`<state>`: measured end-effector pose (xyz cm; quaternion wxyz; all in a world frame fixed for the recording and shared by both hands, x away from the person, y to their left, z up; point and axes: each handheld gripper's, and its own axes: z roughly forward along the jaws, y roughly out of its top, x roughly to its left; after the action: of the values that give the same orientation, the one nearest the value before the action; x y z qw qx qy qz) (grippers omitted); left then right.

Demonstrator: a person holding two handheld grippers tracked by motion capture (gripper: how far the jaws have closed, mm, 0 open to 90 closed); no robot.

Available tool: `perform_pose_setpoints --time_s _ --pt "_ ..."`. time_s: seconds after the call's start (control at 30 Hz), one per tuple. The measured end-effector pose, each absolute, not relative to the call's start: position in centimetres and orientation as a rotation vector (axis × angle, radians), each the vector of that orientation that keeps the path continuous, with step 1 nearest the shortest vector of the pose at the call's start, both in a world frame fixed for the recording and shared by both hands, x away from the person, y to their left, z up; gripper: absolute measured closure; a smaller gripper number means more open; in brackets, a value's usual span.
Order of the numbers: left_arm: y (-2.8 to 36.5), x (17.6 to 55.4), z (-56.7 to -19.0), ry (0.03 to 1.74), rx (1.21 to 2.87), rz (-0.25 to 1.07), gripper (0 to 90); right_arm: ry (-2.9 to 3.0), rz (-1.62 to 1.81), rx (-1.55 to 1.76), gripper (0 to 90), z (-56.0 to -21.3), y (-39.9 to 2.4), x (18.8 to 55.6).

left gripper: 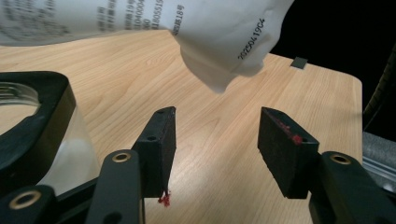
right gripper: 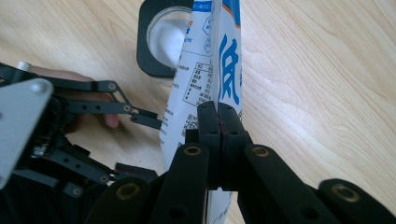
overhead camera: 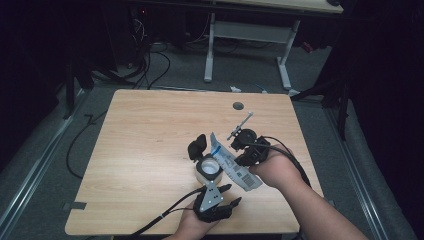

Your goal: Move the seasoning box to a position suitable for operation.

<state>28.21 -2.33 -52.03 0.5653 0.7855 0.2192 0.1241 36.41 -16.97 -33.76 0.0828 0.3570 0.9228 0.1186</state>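
Nearest the person's edge of the table (overhead camera: 150, 125), the left gripper (overhead camera: 226, 195) sits with its jaws parted and nothing between the pads; in the left gripper view its two black pads (left gripper: 159, 149) frame bare wood, with the bottom corner of the pouch hanging above and beyond them. Just beyond it stands a clear glass jar (overhead camera: 209, 169) with a black square collar at its mouth, at the left gripper's side rather than in its jaws. Farther on and to the right, the right gripper (overhead camera: 239, 152) is clamped on a white printed pouch (overhead camera: 231, 164), pinching its lower part flat between the pads (right gripper: 217, 125). The pouch's long axis runs slanting from the right hand up toward the jar, its top end (right gripper: 205, 18) lying across the jar's mouth (right gripper: 166, 32). Judging by this, the pour turns on tilting that top end lower over the mouth; the right hand has it, the left is nearer the jar to steady it.
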Motion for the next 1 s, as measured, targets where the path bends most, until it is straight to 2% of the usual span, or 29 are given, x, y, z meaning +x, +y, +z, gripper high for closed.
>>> perform_pose_setpoints --time_s 0.5,1.0 --pt "1.0 28.1 -52.2 0.535 1.858 0.312 47.2 2.728 0.329 1.142 90.0 -34.7 -19.6 36.4" --pt "6.8 29.4 -51.4 0.591 1.811 0.348 47.3 2.696 0.295 1.236 90.0 -37.3 -22.5 37.7"
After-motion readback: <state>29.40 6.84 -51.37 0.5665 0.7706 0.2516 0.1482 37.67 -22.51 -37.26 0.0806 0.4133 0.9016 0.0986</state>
